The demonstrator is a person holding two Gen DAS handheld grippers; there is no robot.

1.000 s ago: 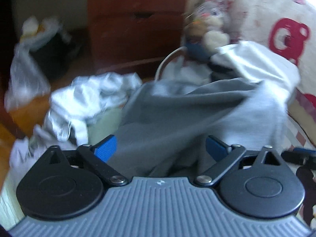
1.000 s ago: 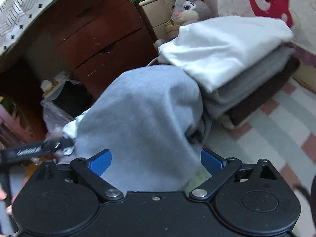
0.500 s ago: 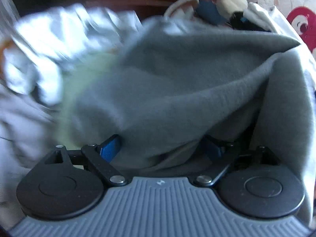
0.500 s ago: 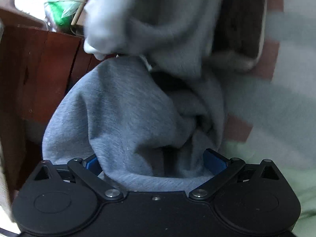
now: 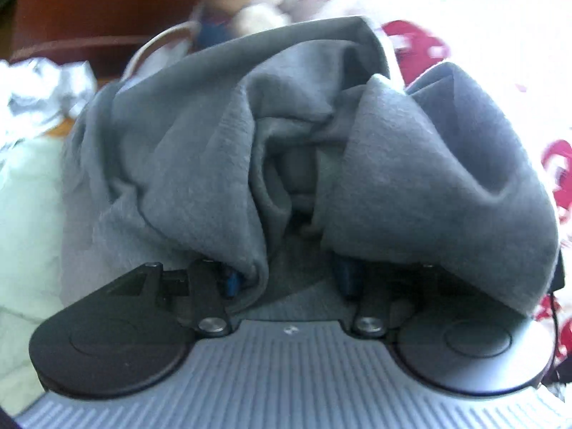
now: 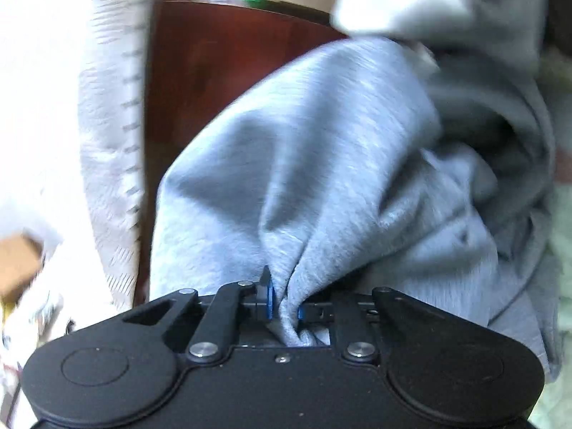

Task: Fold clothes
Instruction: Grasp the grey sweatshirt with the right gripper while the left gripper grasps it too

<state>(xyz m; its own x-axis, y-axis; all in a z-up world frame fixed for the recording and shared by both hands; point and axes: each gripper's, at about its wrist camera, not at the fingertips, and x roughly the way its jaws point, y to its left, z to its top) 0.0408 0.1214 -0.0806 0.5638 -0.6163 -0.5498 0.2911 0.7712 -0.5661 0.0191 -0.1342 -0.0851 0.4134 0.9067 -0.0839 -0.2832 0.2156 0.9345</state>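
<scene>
Left gripper (image 5: 289, 279): jaws closing, grey garment (image 5: 221, 164) bunched between and over them, pads not clearly pressing yet, so not a firm hold. Right gripper (image 6: 284, 304): jaws closing, nearly together, pinching a thin fold of the same grey garment (image 6: 321, 164). The garment hangs crumpled between the two grippers, close to both cameras.

Risks, judged: left jaws may catch several layers at once, so the fold comes out lumpy; right pinch is on a small tuck and could slip if pulled hard.

Around: crumpled white clothes (image 5: 39, 85) at left, pale green cloth (image 5: 25, 214) below them, brown wooden cabinet (image 5: 100, 10) behind, red-printed bedding (image 5: 422, 46) at right. The loose pile could snag the hanging fabric
</scene>
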